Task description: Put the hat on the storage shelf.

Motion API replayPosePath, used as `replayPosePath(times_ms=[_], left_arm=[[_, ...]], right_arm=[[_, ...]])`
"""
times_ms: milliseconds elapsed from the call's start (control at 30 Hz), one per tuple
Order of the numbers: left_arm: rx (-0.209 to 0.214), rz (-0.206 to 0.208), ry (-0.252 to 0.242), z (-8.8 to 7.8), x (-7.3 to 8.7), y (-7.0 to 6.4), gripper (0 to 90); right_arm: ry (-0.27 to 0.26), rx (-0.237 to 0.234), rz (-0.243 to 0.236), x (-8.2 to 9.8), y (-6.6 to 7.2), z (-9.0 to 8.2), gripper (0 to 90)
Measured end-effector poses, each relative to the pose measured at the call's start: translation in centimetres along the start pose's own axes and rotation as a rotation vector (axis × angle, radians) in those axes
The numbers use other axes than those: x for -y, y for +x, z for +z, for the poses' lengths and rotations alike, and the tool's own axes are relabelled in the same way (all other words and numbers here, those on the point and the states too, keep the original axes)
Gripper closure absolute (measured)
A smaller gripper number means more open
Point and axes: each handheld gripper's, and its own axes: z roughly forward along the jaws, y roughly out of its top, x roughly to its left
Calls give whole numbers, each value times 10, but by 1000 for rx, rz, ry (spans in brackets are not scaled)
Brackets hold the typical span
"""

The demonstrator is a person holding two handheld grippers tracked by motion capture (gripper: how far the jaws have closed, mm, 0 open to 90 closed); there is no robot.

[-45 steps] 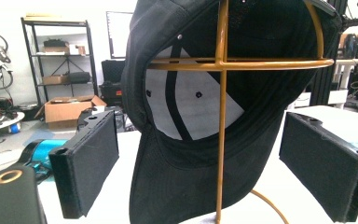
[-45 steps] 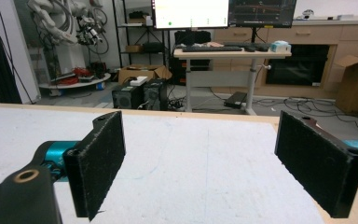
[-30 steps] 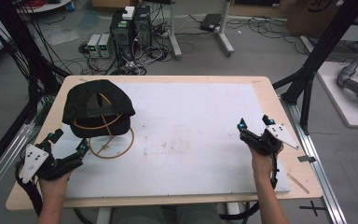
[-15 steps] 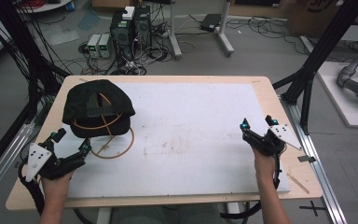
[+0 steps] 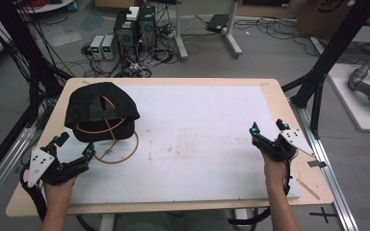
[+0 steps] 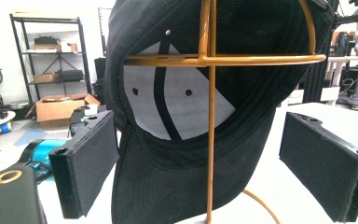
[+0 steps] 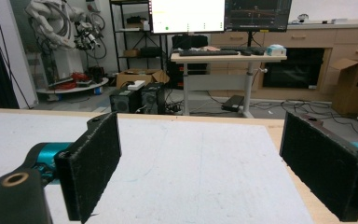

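White foam board covers most of my wooden table [image 5: 289, 103], and beyond it the workshop floor is a clutter of computer towers [image 5: 136, 26], cabling and desk legs. On the left half of the board sits a black cap [image 5: 99, 108] draped over an orange wire stand [image 5: 110, 129] whose ring base rests flat on the surface; I take it the stand is there to keep the crown in shape and lift it where jaws can reach. My left gripper [image 5: 73, 153] sits just in front of that stand, jaws spread wide and holding nothing; in its own view the cap [image 6: 200, 107] fills the gap between the two pads, with the stand's upright rod [image 6: 209, 140] dead centre, so I judge I am lined up to approach the cap. That rod and the crossbar are what stand in the way: closing straight in would pinch wire as well as fabric. My right gripper [image 5: 269, 135] waits well apart near the table's right edge, likewise wide open and empty, looking across bare board toward a desk with a monitor [image 7: 189, 15].
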Motion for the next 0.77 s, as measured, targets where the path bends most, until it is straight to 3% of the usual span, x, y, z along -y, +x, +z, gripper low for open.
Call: replayPosePath(times_ms=[767], left_arm=[[-13,-2,1,-1,0,1,121]], right_arm=[[-5,-7,2,1,-1,1,121]])
